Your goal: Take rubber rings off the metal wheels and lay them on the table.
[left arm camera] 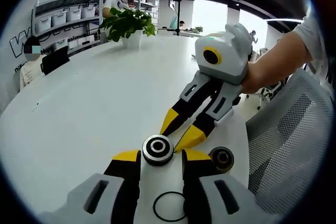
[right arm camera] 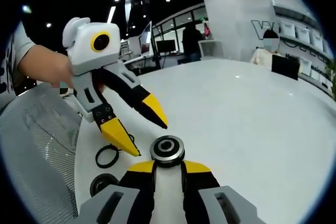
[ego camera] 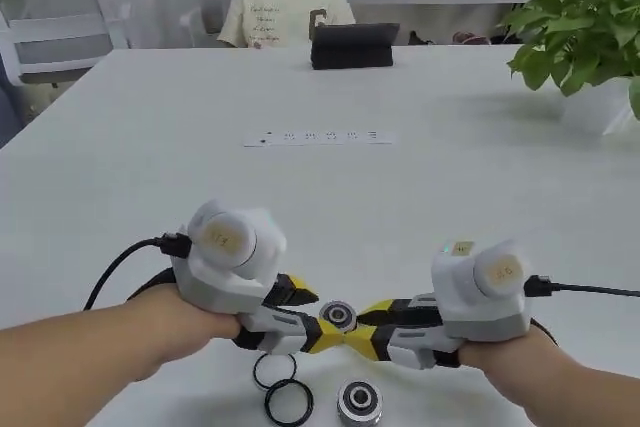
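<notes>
A small metal wheel (ego camera: pixel 337 315) with a dark rim is held above the white table (ego camera: pixel 400 197) between the two grippers. My right gripper (right arm camera: pixel 169 167) is shut on the wheel (right arm camera: pixel 167 150) at its tips. My left gripper (left arm camera: pixel 161 157) is open, its yellow tips on either side of the wheel (left arm camera: pixel 157 149). In the head view the left gripper (ego camera: pixel 312 317) comes from the left and the right gripper (ego camera: pixel 352 327) from the right. Two black rubber rings (ego camera: pixel 282 387) lie on the table below them, beside a second wheel (ego camera: pixel 359 402).
A white power strip (ego camera: pixel 320 137) lies mid-table. A potted plant (ego camera: pixel 580 27) stands at the far right. A dark tablet (ego camera: pixel 353 45) stands at the far edge, with a person seated behind it. Cables (ego camera: pixel 120 267) trail from both grippers.
</notes>
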Demonstrator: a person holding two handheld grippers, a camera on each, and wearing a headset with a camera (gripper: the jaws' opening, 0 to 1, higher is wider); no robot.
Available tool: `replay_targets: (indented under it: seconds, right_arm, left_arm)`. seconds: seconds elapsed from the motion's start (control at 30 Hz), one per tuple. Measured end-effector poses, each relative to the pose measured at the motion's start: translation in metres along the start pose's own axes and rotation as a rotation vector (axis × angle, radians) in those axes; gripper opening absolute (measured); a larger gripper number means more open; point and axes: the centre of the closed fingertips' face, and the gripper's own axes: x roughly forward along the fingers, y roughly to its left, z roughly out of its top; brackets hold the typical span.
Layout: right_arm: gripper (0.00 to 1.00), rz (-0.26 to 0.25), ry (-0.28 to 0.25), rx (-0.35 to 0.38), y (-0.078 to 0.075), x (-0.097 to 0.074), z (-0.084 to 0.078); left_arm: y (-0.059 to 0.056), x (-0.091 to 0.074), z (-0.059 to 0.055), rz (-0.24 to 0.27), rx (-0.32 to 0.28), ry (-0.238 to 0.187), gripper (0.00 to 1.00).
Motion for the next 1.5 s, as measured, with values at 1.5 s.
replay_targets:
  seconds: [1.5]
  right_arm:
    - [0.0, -0.017, -0.05, 0.278, -0.007, -0.003, -0.002]
  left_arm:
    - [0.002, 0.012, 0.004, 0.057, 0.082, 0.016, 0.07]
